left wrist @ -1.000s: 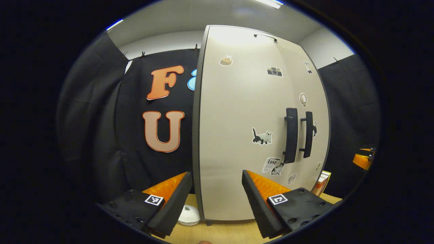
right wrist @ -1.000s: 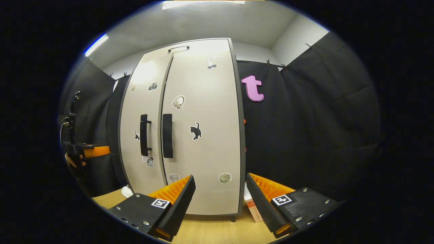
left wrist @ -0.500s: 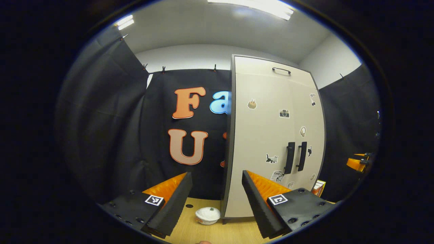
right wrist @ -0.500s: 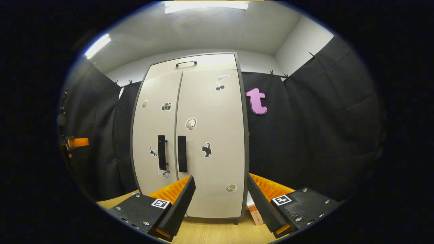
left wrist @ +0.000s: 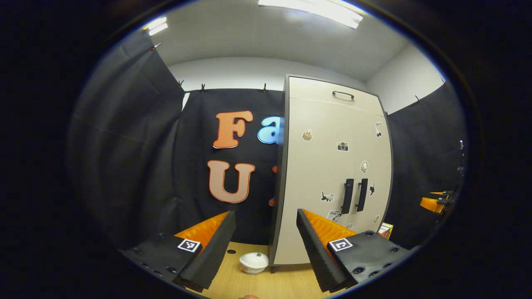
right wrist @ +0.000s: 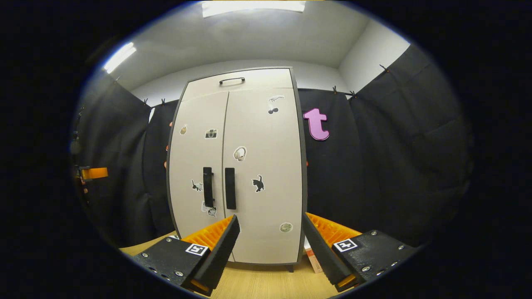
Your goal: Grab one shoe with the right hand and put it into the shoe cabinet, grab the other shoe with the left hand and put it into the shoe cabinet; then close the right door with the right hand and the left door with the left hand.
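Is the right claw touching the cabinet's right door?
Apart. In the right gripper view the right claw hangs open, set back from the cabinet, with wooden tabletop showing between its fingers and the right door.

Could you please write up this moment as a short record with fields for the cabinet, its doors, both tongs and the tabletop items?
cabinet: shoe cabinet, upright on the wooden table
doors: left door and right door both shut, handles side by side
left tongs: open, holding nothing
right tongs: open, holding nothing
tabletop: white bowl left of the cabinet; small box at its right
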A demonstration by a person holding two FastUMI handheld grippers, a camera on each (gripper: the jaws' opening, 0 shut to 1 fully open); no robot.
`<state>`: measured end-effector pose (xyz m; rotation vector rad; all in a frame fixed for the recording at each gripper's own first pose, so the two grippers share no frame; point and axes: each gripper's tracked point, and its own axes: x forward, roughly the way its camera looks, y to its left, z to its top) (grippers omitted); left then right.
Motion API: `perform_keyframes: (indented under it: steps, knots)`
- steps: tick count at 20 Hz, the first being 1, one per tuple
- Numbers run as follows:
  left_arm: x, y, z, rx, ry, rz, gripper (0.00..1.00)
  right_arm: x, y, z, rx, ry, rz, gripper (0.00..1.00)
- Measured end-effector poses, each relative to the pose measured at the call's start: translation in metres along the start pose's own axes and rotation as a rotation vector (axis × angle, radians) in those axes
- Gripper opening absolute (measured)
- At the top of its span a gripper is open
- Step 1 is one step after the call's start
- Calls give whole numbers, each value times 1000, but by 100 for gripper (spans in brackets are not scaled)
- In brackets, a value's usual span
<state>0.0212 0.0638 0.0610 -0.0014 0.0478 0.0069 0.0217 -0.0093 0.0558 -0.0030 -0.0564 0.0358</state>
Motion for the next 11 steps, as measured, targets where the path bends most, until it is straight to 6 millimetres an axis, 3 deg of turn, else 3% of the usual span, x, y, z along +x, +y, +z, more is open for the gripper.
perform_keyframes:
  steps: [11]
  knots:
    - [-12, 11, 6, 24, -8, 13, 96, 0, 20, 5, 15, 14, 29, 94]
